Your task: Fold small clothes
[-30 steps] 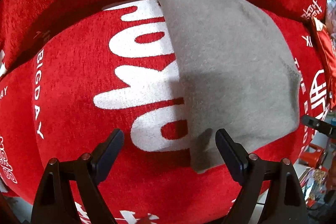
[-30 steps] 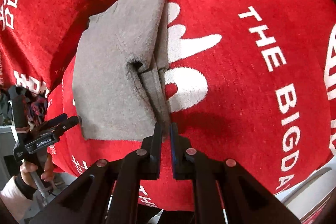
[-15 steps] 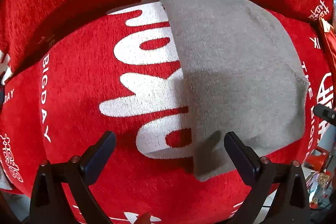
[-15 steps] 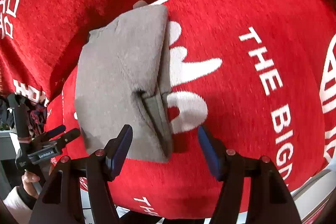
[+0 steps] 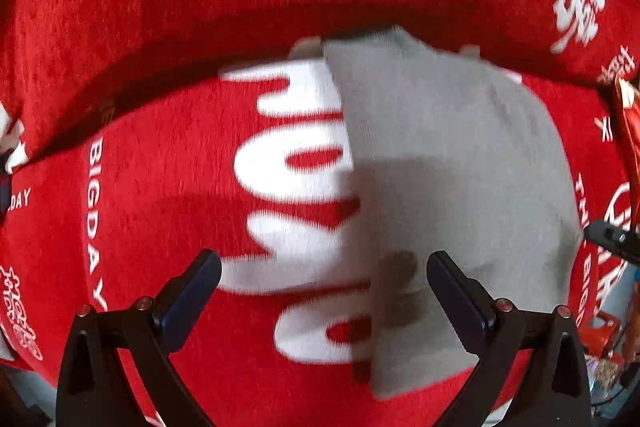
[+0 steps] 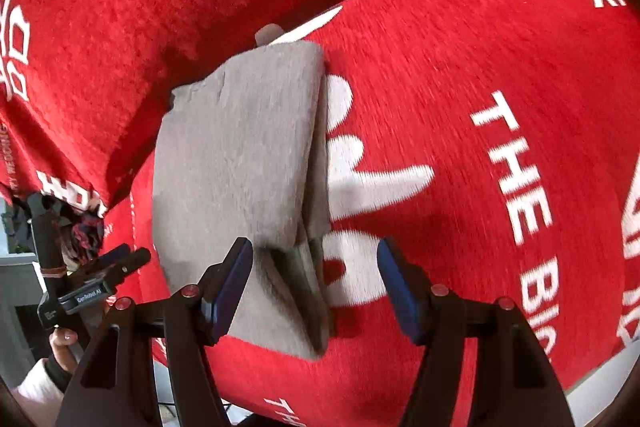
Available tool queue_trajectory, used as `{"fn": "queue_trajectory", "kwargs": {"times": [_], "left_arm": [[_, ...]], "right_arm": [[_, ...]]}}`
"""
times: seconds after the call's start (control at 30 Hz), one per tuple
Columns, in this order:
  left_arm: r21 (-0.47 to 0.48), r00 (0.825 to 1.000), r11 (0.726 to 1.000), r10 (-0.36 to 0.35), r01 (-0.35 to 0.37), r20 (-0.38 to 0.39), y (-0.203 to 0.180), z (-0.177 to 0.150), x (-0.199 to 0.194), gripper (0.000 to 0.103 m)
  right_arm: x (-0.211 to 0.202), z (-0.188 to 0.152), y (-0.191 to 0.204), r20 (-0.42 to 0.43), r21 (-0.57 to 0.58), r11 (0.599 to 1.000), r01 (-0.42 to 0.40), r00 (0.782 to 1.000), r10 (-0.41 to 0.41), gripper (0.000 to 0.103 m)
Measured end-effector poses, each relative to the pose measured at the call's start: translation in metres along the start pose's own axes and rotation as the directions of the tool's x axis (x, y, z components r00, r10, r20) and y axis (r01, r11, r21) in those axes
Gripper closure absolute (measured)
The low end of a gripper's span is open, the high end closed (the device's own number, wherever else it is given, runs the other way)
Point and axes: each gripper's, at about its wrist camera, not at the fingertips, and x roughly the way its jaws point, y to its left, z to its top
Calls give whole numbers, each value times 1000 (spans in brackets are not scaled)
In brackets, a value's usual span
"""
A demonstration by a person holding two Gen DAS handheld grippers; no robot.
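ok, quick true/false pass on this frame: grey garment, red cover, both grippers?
1. The grey garment lies on the red cover. True.
2. The right gripper is clamped shut on the garment. False: its fingers stand apart, with the near folded edge lying between them untouched.
3. The left gripper is wide open with nothing gripped. True.
4. The garment is spread out flat in a single layer. False: it is folded, with stacked layers showing along its edge in the right wrist view.
5. The cover is plain, with no print. False: it carries white lettering.
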Motion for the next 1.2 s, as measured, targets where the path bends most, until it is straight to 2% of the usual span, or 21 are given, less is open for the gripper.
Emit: {"fn": "queue_trajectory", "kwargs": {"times": [0.07,0.2,0.27,0.43,0.5,0.63,0.77,0.87,0.93,0.97,1.0,1.03,1.07,1.1,1.2], "left_arm": [[-27,999,998,-49,49,-2,-1,12,5,0],[-64,996,995,-79,77,-29,-8,34,29,0],[-74,989,988,-142,139,-44,-13,40,43,0],[6,981,983,-183,183,-65,-29,48,61,0],[20,971,974,-224,226,-85,-33,52,66,0],[16,936,945,-321,326,-142,-41,62,76,0],[8,934,944,-324,329,-148,-46,63,81,0],[-7,933,942,-332,334,-142,-44,63,82,1],[10,937,945,-323,327,-131,-42,58,77,15],[24,938,944,-324,329,-120,-42,58,72,20],[29,937,942,-331,336,-112,-39,57,68,32],[33,935,939,-338,343,-104,-38,56,63,43],[35,932,935,-348,352,-98,-34,55,57,48],[37,930,932,-355,360,-96,-30,55,53,53],[46,925,927,-367,373,-93,-27,54,39,57]], "right_arm": [[5,11,-4,-6,8,999,-36,999,36,35],[18,31,-11,-34,18,992,-124,992,124,35],[31,40,-15,-67,34,984,-174,982,176,35],[52,51,-17,-126,20,972,-236,963,236,35],[60,54,-16,-156,5,965,-261,953,259,35],[75,63,-4,-196,-28,943,-330,927,319,35],[89,68,15,-225,-60,928,-369,910,347,33],[100,68,25,-228,-53,925,-377,906,356,33],[103,66,25,-212,-15,931,-366,911,354,36],[102,65,24,-209,-8,935,-354,915,345,56],[101,63,23,-207,2,936,-353,915,345,67],[97,61,21,-188,24,926,-376,908,373,70],[92,58,21,-169,48,909,-415,893,416,72],[89,56,23,-163,54,901,-430,887,433,72],[82,50,37,-151,78,877,-474,864,481,72]]}}
